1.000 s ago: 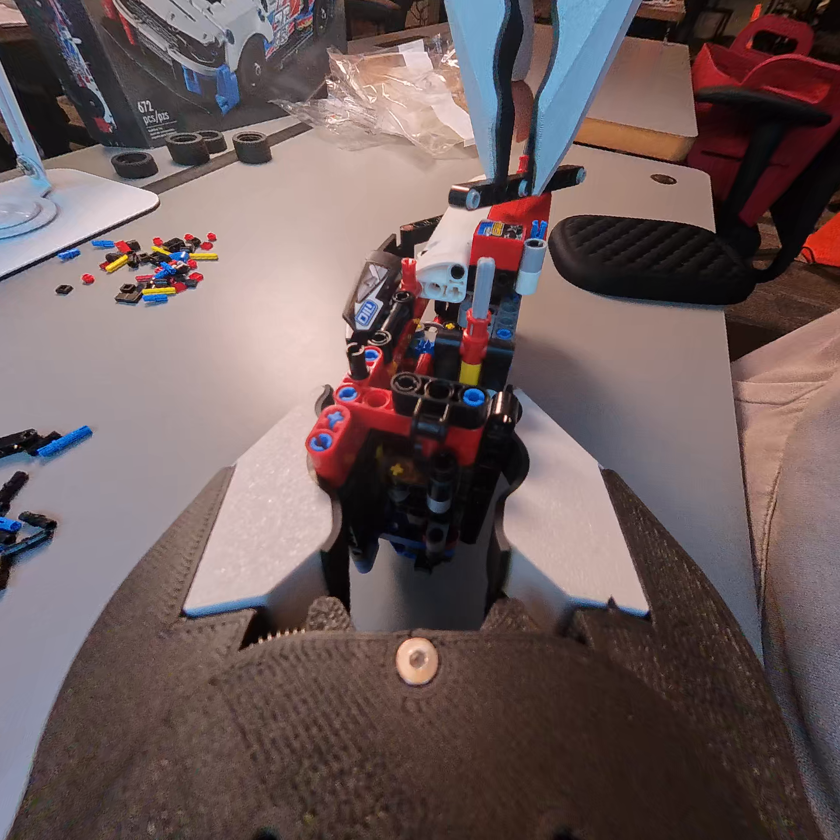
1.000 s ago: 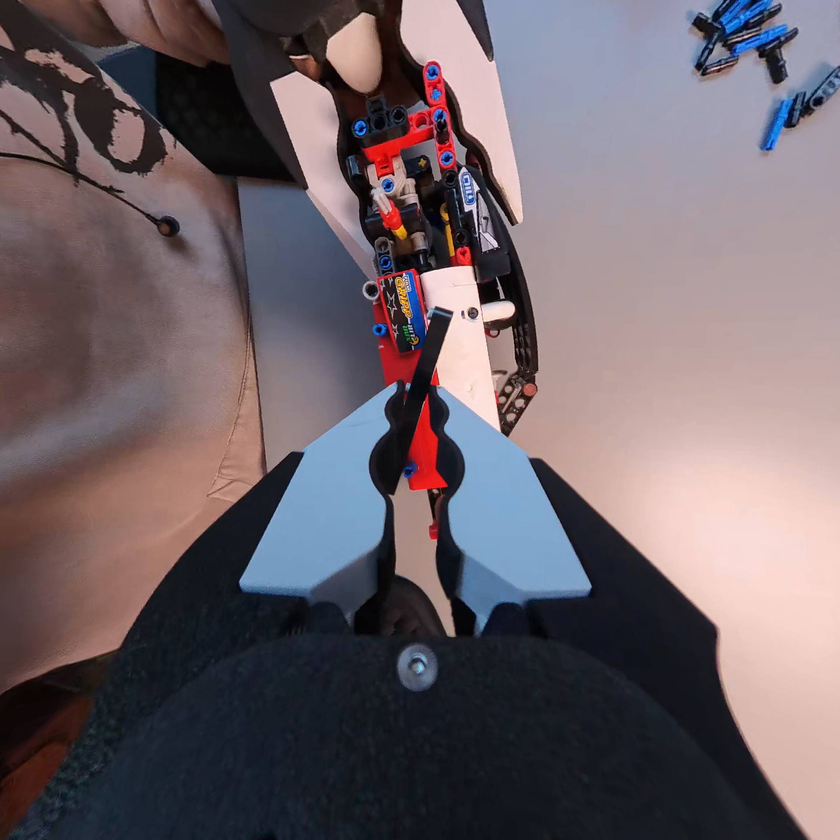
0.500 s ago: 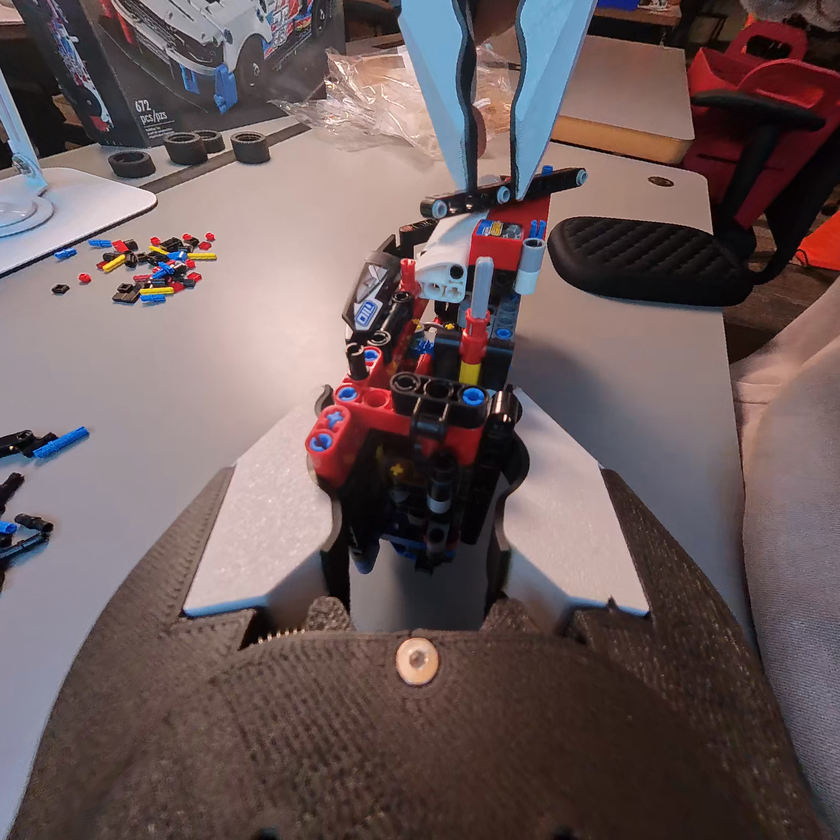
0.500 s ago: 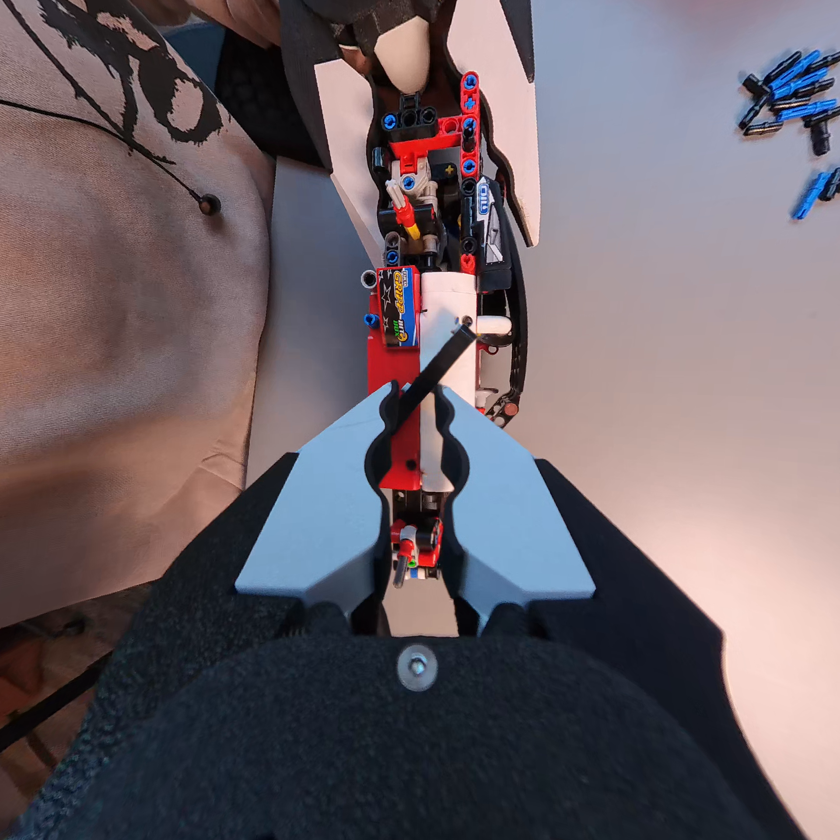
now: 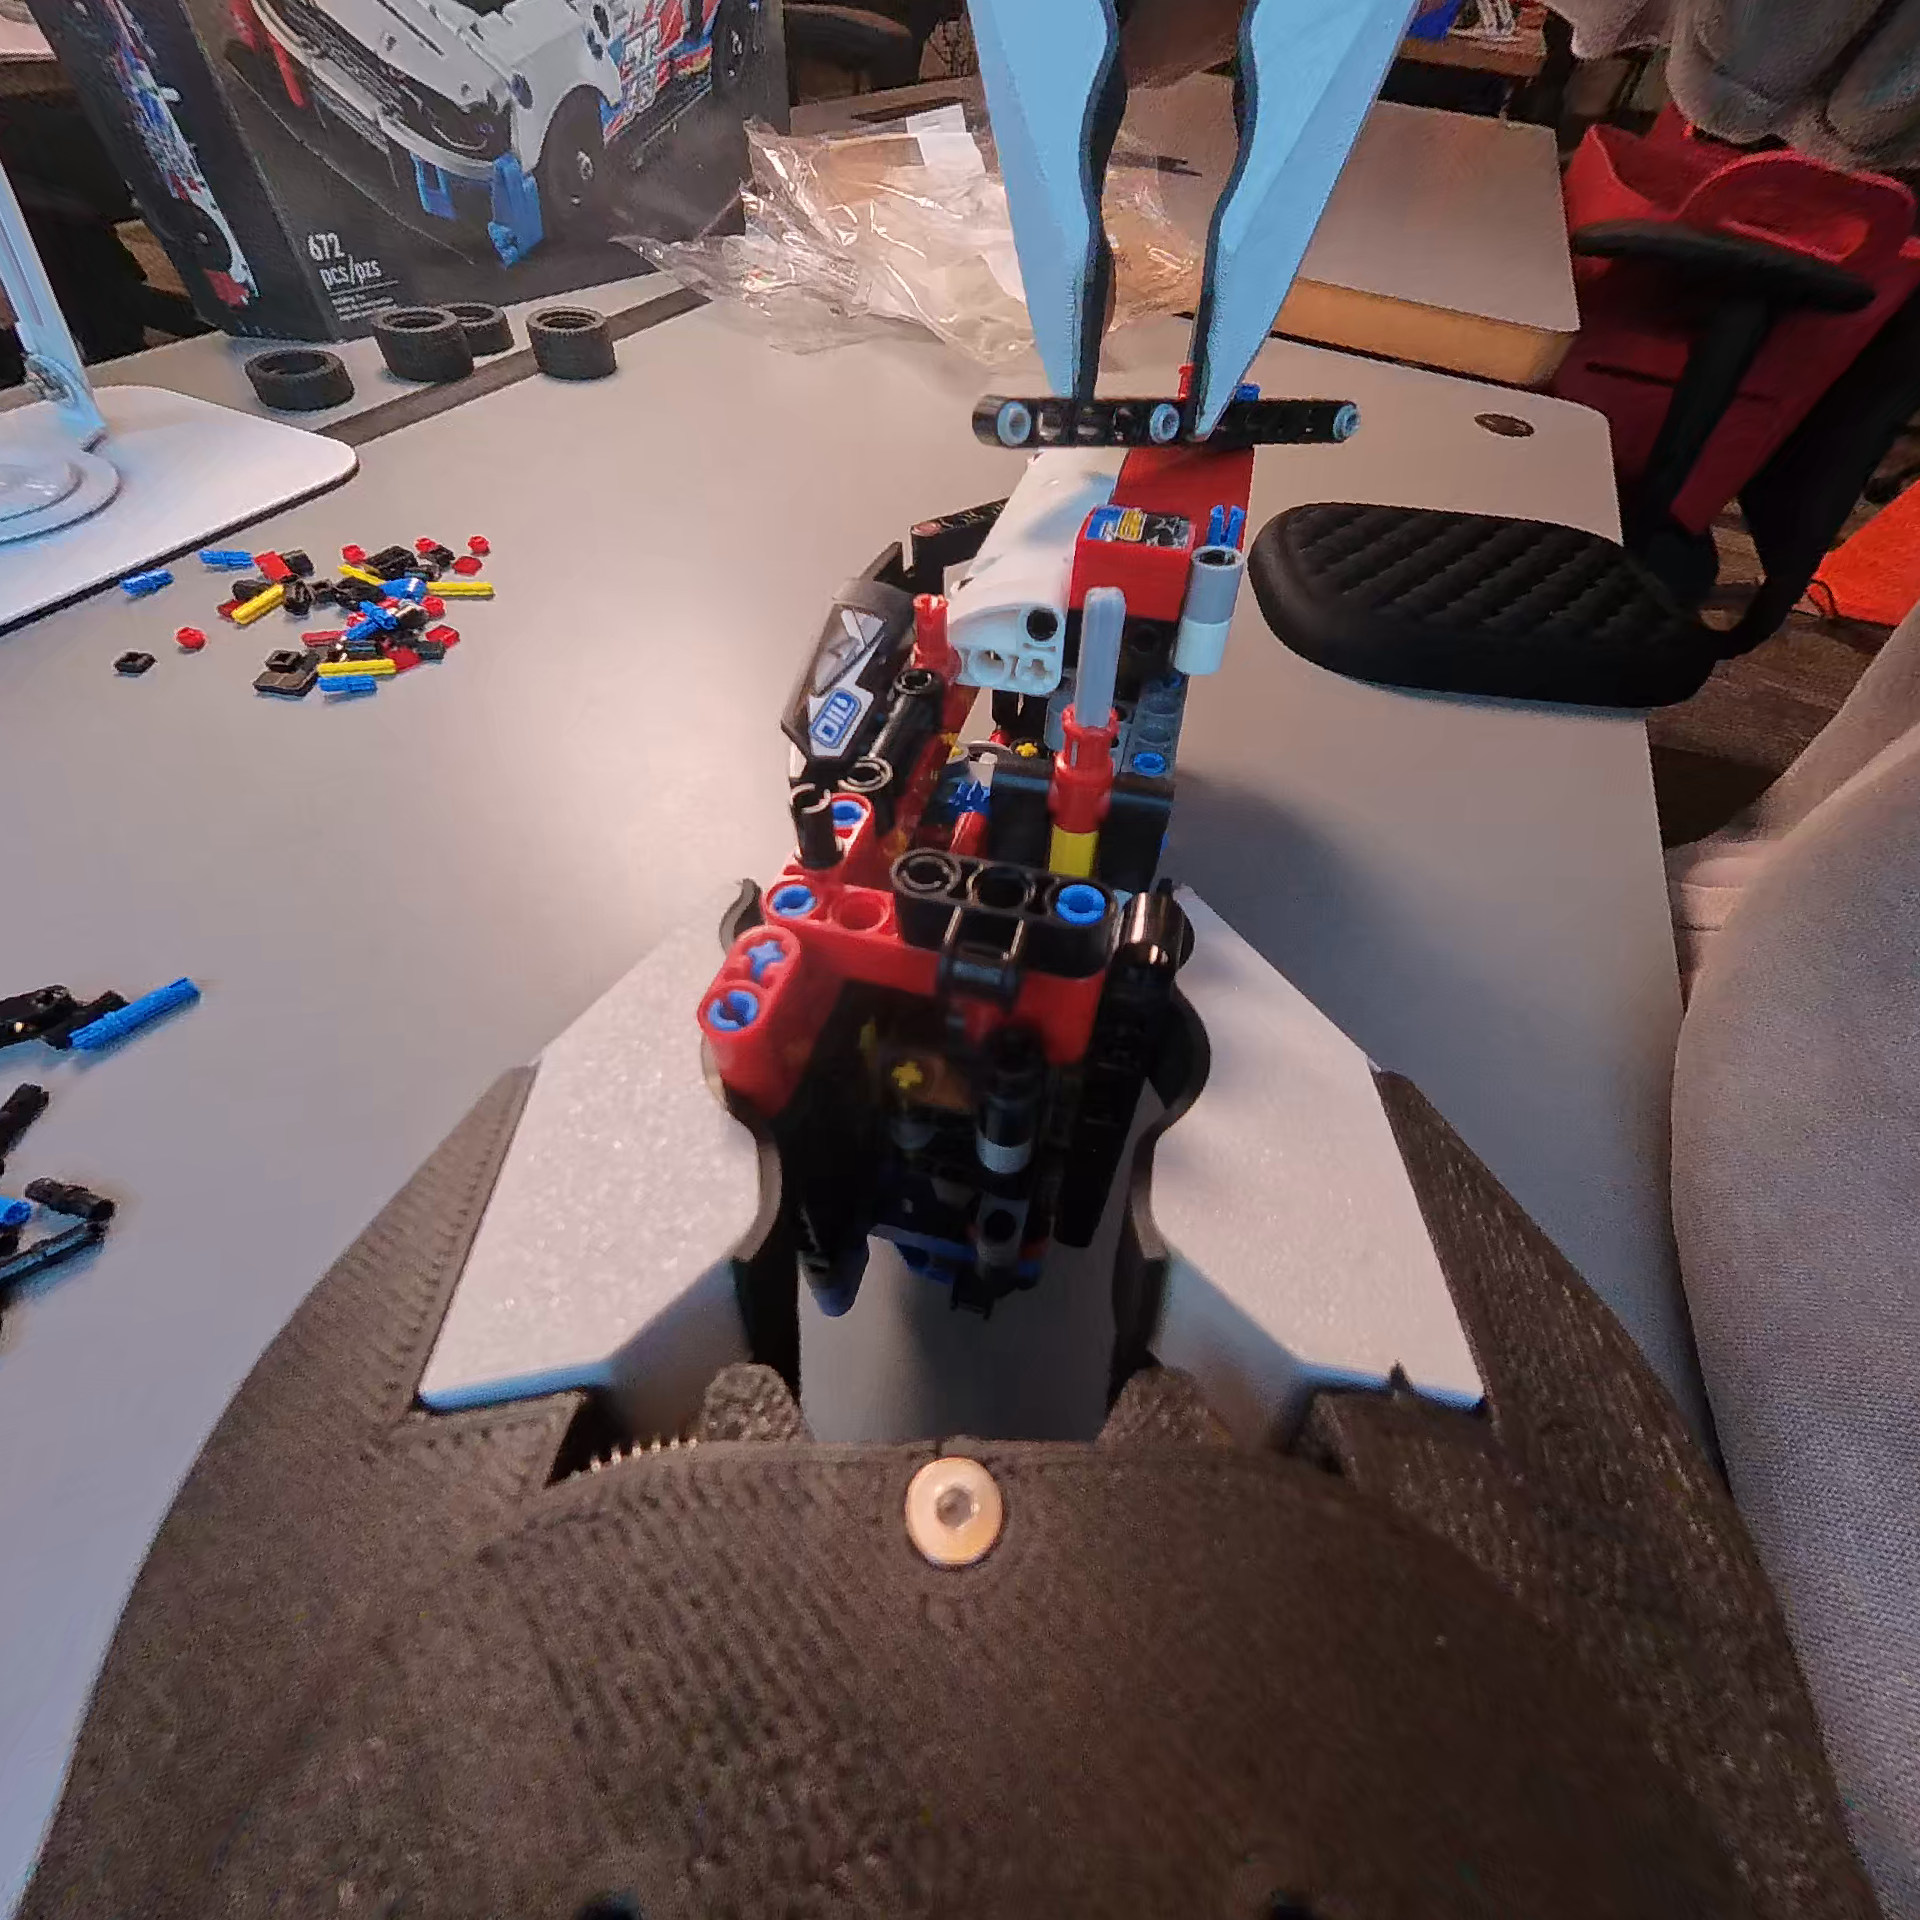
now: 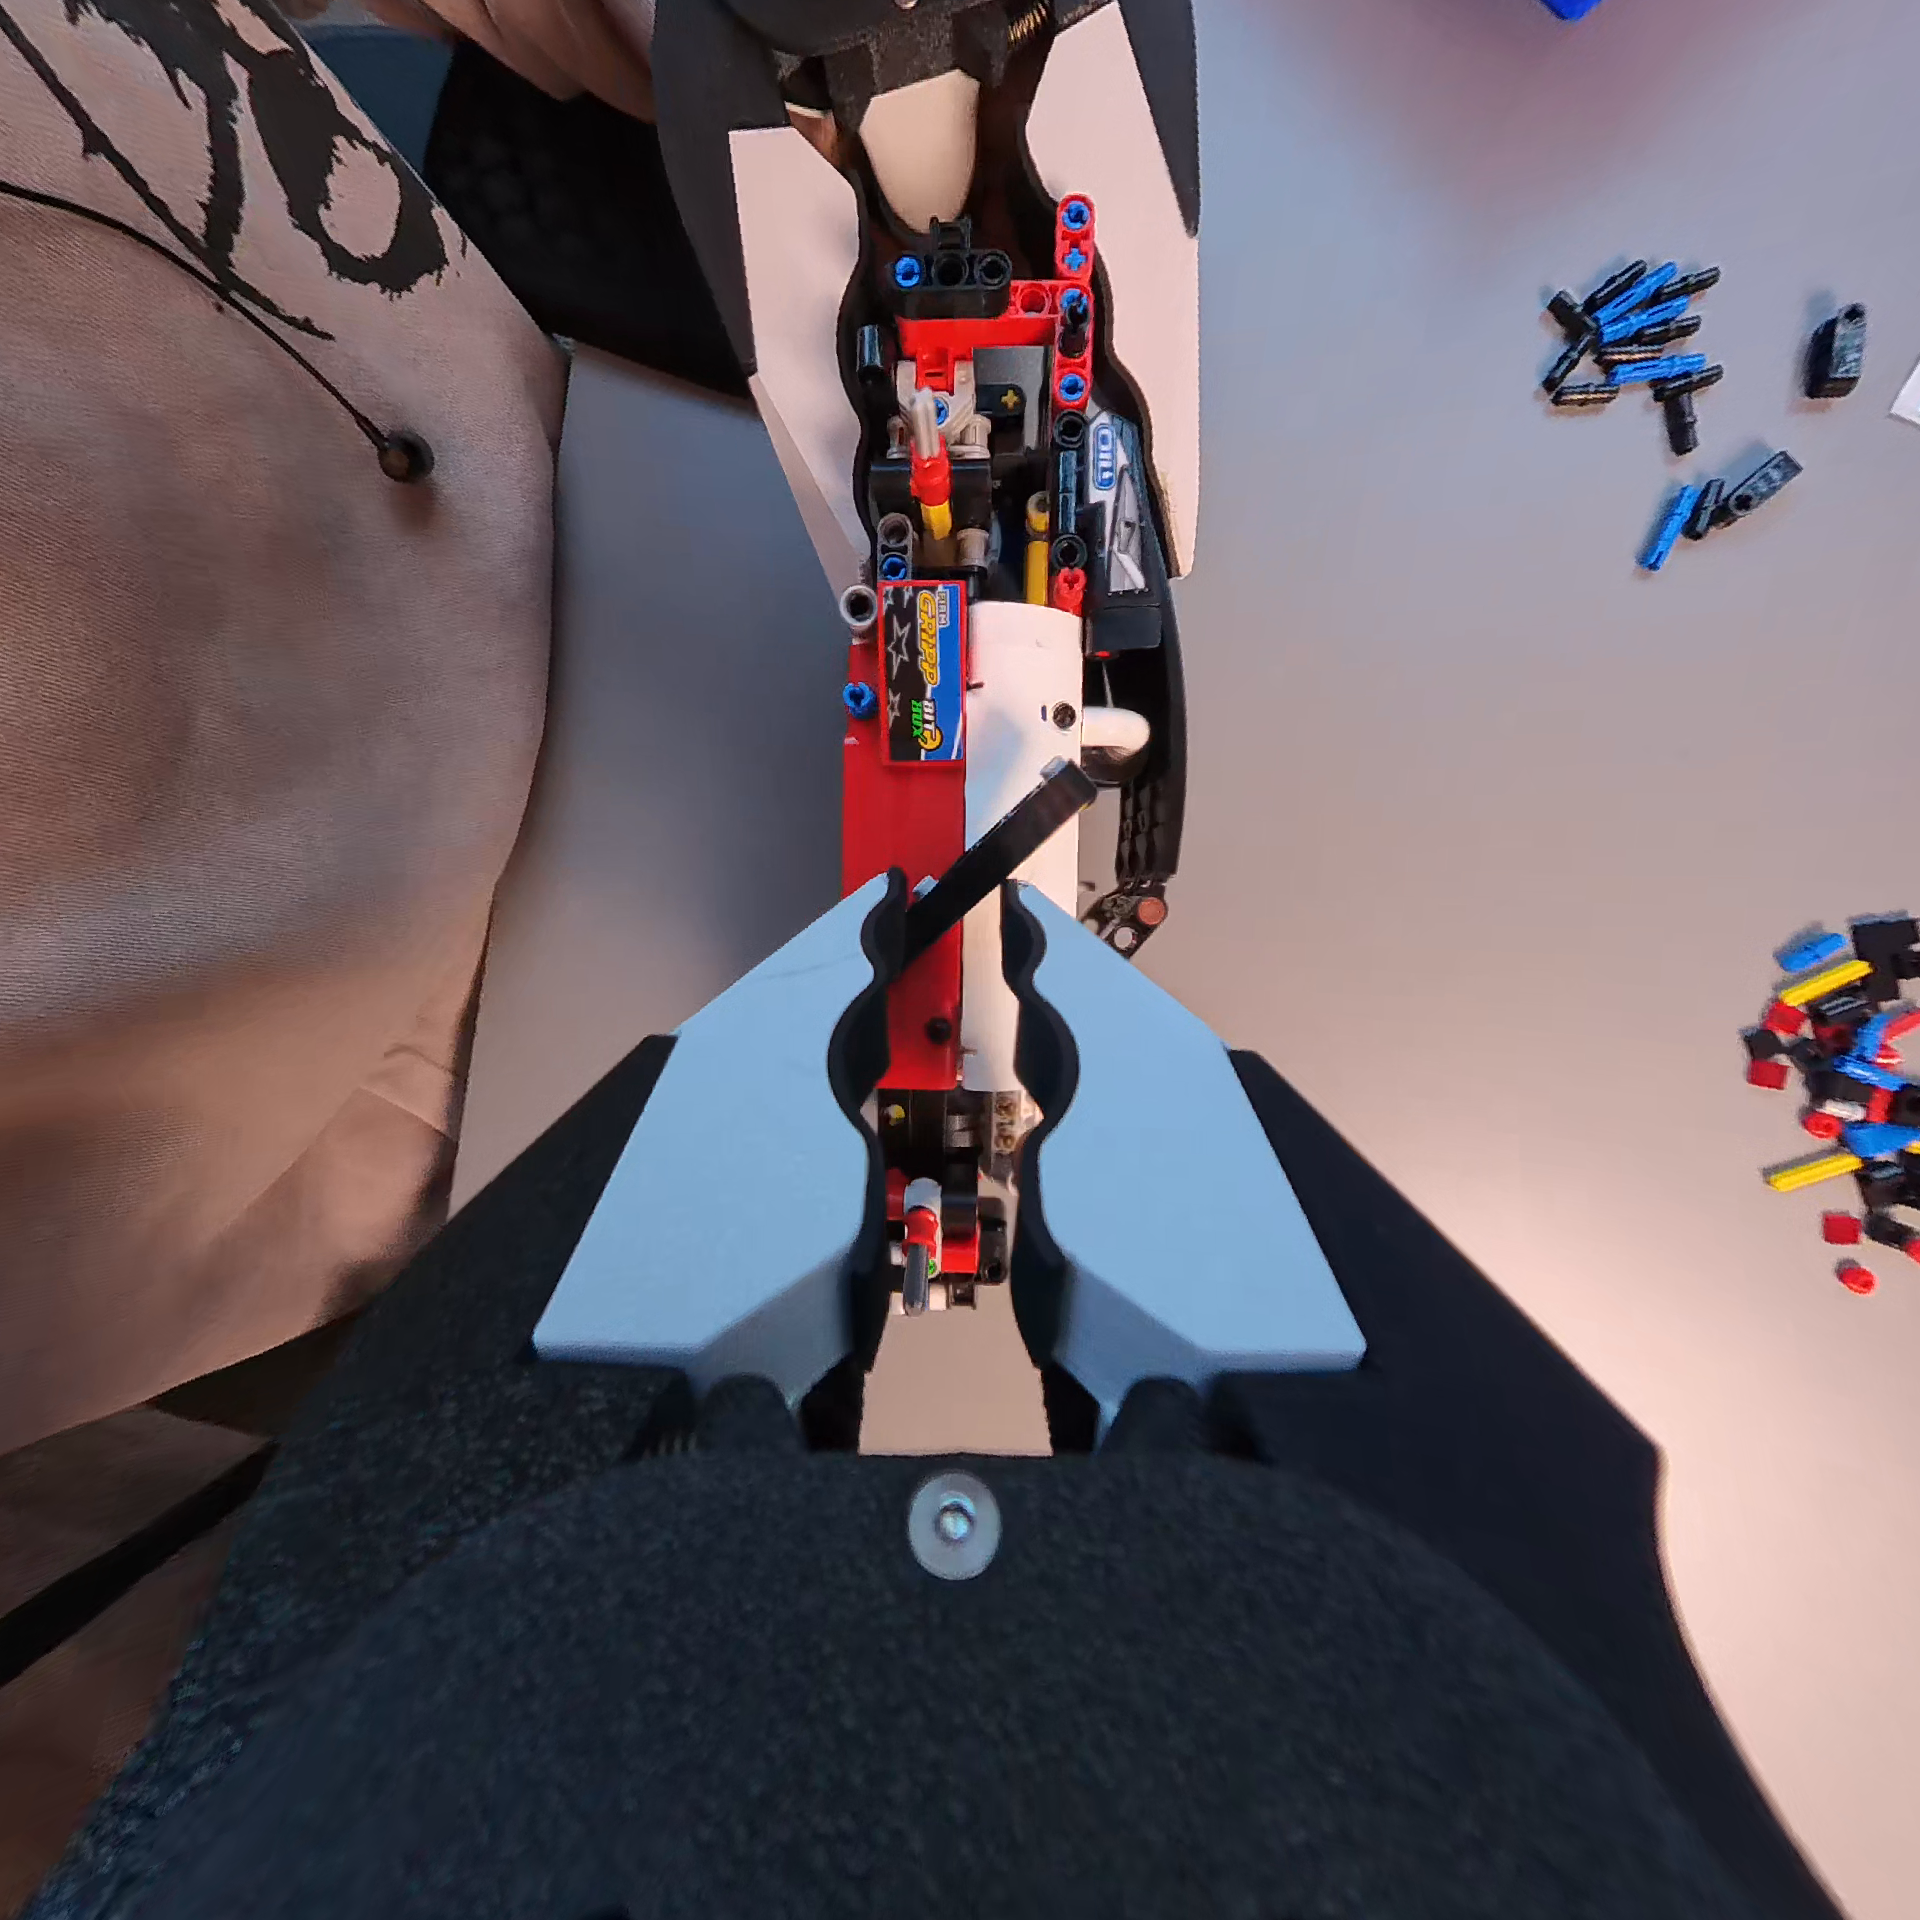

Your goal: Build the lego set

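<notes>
The part-built lego car (image 5: 1039,644), red, white and black, lies lengthwise over the grey table (image 5: 520,831). My left gripper (image 5: 956,935) is shut on its near end; it also shows at the top of the right wrist view (image 6: 977,260). My right gripper (image 6: 954,899) points down over the car's far end with its jaws apart. It shows from above in the left wrist view (image 5: 1143,405). A long black beam (image 5: 1288,421) lies crosswise at its fingertips, above the car's red panel. In the right wrist view the beam (image 6: 997,842) runs diagonally from the left finger across the white panel.
The set's box (image 5: 468,135), three black tyres (image 5: 426,343) and clear plastic bags (image 5: 894,239) are at the back. A mixed pile of small pieces (image 5: 353,613) and blue and black pins (image 5: 104,1013) lie left. A chair armrest (image 5: 1475,603) is right. A person's shirt (image 6: 208,727) is beside the car. Left tips to right tips: about 9 cm.
My right gripper's jaws have opened from shut on the black beam to clearly apart. The beam has swung level across the car's far end. The left gripper has kept its hold.
</notes>
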`<state>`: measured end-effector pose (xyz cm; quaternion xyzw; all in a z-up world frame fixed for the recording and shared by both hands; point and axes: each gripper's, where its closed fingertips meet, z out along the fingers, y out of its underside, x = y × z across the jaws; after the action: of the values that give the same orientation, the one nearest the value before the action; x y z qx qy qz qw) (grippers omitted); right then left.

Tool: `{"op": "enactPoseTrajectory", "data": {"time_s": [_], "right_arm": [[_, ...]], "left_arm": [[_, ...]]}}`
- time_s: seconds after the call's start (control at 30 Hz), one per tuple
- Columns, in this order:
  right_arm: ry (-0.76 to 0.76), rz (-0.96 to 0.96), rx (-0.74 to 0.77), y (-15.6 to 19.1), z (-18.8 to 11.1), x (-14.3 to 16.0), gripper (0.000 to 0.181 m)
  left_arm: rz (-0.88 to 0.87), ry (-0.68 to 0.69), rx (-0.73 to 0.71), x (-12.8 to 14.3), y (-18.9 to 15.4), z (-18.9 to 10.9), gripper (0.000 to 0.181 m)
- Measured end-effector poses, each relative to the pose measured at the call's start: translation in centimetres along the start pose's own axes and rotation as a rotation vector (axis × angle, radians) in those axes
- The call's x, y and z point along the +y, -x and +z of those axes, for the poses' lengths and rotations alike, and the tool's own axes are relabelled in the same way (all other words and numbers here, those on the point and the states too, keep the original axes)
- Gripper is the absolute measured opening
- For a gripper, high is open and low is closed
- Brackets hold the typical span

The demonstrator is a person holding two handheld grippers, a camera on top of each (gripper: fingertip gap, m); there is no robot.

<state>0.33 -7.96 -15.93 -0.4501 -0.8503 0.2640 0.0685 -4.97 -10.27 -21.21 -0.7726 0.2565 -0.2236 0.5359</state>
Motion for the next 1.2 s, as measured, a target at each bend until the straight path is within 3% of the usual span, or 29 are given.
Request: {"op": "enactPoseTrajectory", "data": {"time_s": [0.47,0.6,1.2], "right_arm": [[-0.139,-0.154,0.378,0.3,-2.1,-0.5,0.018],[-0.193,-0.105,0.397,0.8,-2.1,0.4,0.019],[-0.126,-0.081,0.408,0.2,-1.0,1.7,0.016]], "left_arm": [[0.017,-0.005,-0.005,0.0,-0.1,0.0,0.073],[0.02,-0.006,-0.004,0.0,-0.1,0.0,0.073],[0.004,-0.007,-0.001,0.0,0.0,0.0,0.073]]}}
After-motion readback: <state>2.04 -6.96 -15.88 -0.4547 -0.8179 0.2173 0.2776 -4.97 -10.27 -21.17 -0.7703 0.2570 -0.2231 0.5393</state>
